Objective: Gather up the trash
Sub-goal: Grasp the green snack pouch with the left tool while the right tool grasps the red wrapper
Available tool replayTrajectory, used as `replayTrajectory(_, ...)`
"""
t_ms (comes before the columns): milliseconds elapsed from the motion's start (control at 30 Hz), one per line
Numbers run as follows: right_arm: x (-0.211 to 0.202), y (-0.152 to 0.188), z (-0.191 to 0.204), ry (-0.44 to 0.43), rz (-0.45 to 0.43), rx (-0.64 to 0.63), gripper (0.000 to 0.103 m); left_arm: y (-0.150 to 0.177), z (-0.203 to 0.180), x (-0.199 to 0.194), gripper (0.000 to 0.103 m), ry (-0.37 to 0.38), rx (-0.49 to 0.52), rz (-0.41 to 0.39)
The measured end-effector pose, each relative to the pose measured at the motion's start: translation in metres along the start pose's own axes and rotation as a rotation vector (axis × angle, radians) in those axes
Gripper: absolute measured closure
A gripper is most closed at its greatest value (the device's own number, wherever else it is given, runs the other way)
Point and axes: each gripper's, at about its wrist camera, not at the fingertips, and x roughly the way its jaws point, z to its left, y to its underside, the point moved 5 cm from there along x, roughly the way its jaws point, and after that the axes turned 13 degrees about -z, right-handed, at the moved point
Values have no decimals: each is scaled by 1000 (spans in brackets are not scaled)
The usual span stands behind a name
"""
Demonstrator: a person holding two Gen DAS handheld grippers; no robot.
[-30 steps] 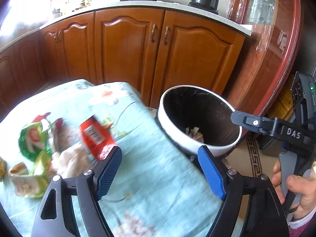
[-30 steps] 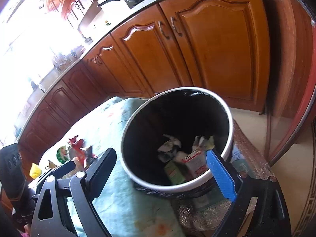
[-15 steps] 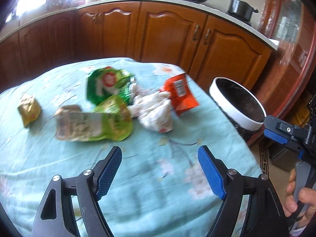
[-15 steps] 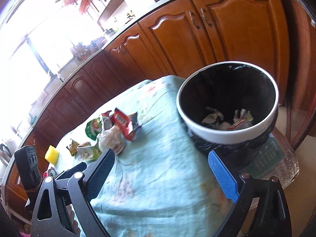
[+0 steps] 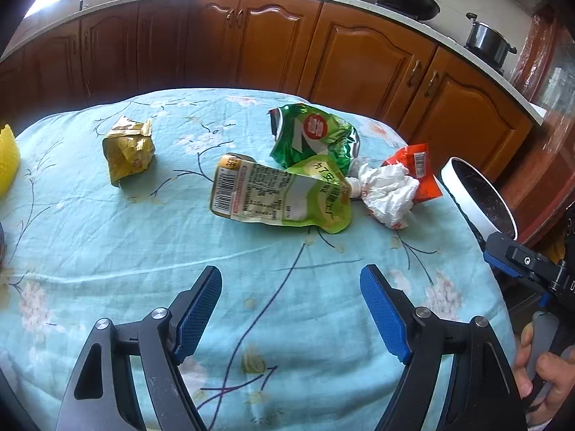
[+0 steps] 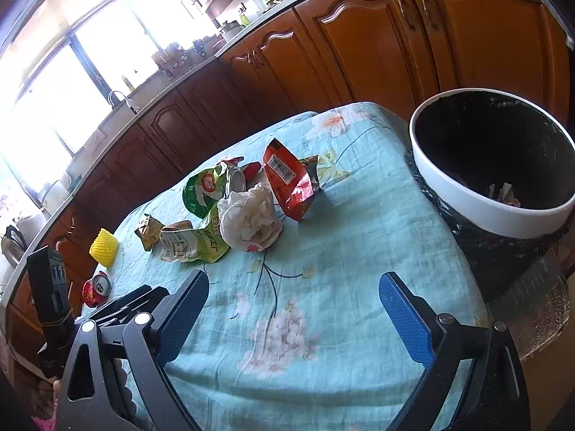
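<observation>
Trash lies on a light-blue flowered tablecloth (image 5: pixel 151 251): a flattened green pouch (image 5: pixel 280 197), a green snack bag (image 5: pixel 316 136), a crumpled white wad (image 5: pixel 388 190), a red wrapper (image 5: pixel 418 168) and a small brown packet (image 5: pixel 127 149). My left gripper (image 5: pixel 291 303) hovers open over bare cloth, short of the pouch, nothing between its fingers. My right gripper (image 6: pixel 293 309) is open and empty too, near the table's front edge; the wad (image 6: pixel 251 221) and red wrapper (image 6: pixel 291 179) lie ahead of it. The white-rimmed bin (image 6: pixel 492 165) with a black liner stands at the table's right end.
A yellow ridged object (image 6: pixel 104 246) and a crushed red can (image 6: pixel 96 287) sit at the table's left end. Wooden cabinets (image 5: pixel 359 54) run behind the table, with a wok and a pot on the counter. A hand (image 5: pixel 542 377) holds the other gripper's handle at lower right.
Both views have swung left from the bin to the table. The trash pile now lies ahead of my left gripper, and the bin has slid to the right edge. Both grippers stayed open.
</observation>
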Motion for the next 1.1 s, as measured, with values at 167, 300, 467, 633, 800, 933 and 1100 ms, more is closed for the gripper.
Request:
replayTrajectory(167, 16, -7, 5, 5, -2, -31, 7, -6, 14, 4, 24, -12, -15, 7)
replayTrajectory(300, 28, -12, 3, 19, -12, -46, 8, -13, 20, 16, 24, -8, -50, 8)
replayTrajectory(467, 47, -22, -5, 27, -9, -33, 15, -26, 34, 39, 24, -6, -93, 13)
replayTrajectory(633, 69, -31, -12, 20, -2, -6, 21, -34, 36, 69, 24, 56, -82, 53)
replayTrajectory(800, 91, -36, -16, 13, 22, 19, 44, -37, 30, 82, 30, 83, -32, 45)
replayTrajectory(933, 98, -36, -11, -8, 35, 20, 81, -31, 25, 81, 58, 113, 4, 50)
replayTrajectory(1100, 87, -34, -1, -31, 9, -22, 97, -27, 22, 64, 83, 156, 8, 19)
